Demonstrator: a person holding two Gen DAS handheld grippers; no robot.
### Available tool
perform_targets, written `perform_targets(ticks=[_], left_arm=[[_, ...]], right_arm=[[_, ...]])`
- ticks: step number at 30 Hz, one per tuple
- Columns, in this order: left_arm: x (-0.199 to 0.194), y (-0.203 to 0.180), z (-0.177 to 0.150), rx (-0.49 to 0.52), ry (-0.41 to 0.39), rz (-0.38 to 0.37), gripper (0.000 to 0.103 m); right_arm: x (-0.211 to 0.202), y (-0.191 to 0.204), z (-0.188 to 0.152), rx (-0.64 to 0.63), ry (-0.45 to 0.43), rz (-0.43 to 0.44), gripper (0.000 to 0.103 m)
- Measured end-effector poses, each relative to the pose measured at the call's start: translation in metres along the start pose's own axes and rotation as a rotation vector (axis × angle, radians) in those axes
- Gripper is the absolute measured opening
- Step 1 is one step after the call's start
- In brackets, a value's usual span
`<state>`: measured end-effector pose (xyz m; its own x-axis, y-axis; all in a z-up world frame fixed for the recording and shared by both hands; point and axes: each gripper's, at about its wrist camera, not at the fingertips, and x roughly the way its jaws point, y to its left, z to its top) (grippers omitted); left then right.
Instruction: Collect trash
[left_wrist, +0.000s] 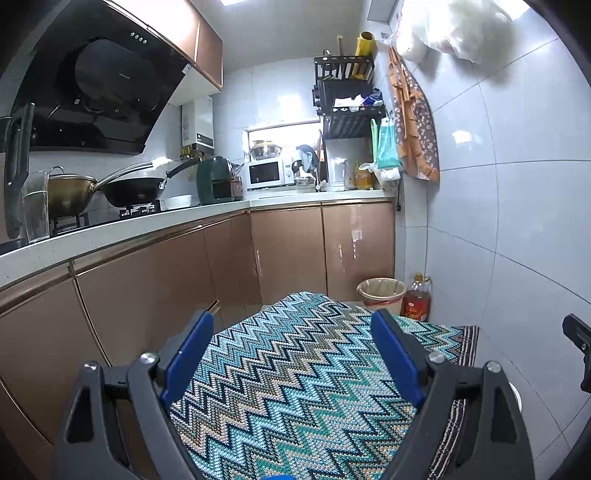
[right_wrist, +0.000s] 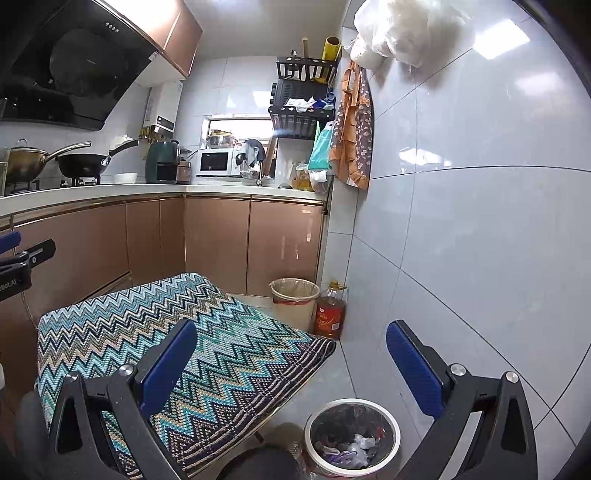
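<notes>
Both grippers are held above a zigzag cloth (left_wrist: 295, 376) with jaws spread wide and nothing between them: the left gripper (left_wrist: 291, 332) over its middle, the right gripper (right_wrist: 291, 343) over its right edge. A bin (right_wrist: 352, 435) holding trash (right_wrist: 354, 448) stands near, right of the cloth. A lined bin (right_wrist: 294, 295) is seen far, beside an oil bottle (right_wrist: 330, 314).

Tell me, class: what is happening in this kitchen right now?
A person holds two grippers over a zigzag-patterned cloth. The left gripper and right gripper are both open and empty. A bin with trash sits below the right gripper; a lined, seemingly empty bin stands beside an oil bottle.
</notes>
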<state>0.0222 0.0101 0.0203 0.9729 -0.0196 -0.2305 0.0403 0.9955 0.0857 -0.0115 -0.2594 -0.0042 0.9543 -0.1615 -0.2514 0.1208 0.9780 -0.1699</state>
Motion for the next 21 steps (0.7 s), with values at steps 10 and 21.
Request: perform_targets(ticks=[10, 21], left_arm=[[-0.001, -0.002, -0.001, 0.010, -0.010, 0.030, 0.087], [-0.004, -0.002, -0.003, 0.024, -0.020, 0.061, 0.087]], right_arm=[[-0.001, 0.003, 0.005, -0.003, -0.018, 0.016, 0.103], [0.005, 0.011, 0.005, -0.010, -0.022, 0.071, 0.103]])
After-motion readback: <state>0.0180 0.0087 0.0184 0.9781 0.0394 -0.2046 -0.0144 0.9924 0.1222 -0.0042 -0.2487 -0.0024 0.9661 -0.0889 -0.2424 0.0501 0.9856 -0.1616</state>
